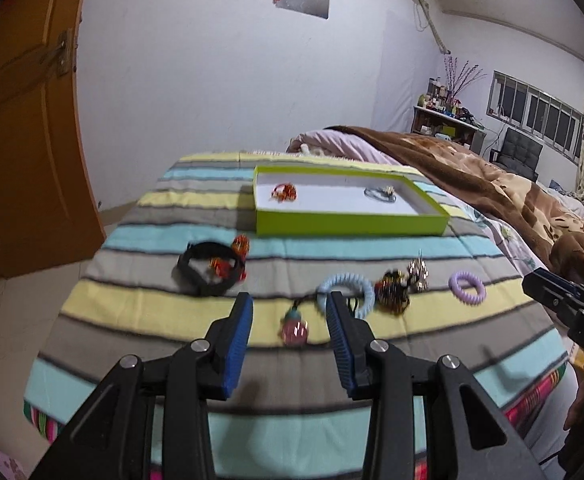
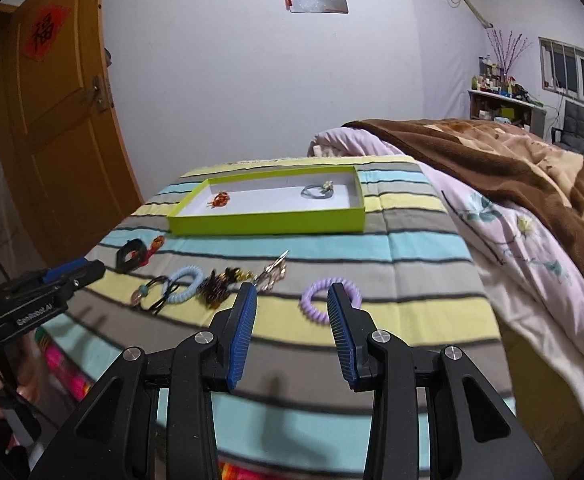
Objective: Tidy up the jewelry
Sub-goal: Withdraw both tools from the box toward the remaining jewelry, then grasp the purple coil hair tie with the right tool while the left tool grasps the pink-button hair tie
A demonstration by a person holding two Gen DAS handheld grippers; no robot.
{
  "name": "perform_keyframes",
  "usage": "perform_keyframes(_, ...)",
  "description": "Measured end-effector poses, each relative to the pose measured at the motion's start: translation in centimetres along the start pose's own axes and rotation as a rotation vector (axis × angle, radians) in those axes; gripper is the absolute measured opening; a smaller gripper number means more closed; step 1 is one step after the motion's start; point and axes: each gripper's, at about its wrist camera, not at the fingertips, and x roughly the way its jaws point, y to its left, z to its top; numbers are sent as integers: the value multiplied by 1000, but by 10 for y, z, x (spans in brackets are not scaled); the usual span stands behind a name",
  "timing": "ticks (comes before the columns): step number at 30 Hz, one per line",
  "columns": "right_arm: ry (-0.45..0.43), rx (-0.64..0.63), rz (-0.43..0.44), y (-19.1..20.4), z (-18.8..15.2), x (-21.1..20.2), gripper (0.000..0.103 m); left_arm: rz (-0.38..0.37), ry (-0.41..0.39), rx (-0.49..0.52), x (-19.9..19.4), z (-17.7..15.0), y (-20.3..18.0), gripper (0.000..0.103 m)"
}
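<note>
a striped cloth in grey, pale yellow and turquoise bands covers a raised surface, its near edge curving away below both grippers and its right edge running alongside a bed with a brown blanket. a wooden door stands to the left, with bare floor between it and the cloth's left edge. the left gripper hovers above the near bands with its blue-padded fingers spread apart and nothing between them. the right gripper hovers the same way, fingers wide and empty; a lilac coil hair tie lies on the cloth just beyond its tips. in a loose row across the middle of the cloth lie a black band with red beads, a pale blue coil hair tie, a pink charm, a dark gold-flecked clip and a small metallic piece. farther back, near the far edge, sits a shallow green tray with a white floor. inside it are a red beaded piece at the left and a blue hair tie with a small ornament at the right, well apart, with open white floor between them.
</note>
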Motion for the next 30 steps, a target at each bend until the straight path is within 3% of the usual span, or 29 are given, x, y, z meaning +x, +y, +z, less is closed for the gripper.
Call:
perform_keyframes(13, 12, -80, -11, 17, -20, -17, 38, 18, -1, 22, -24, -21, -2, 40)
perform_keyframes(30, 84, -44, -47, -8, -16, 18, 38, 14, 66, 27, 14, -17, -6, 40)
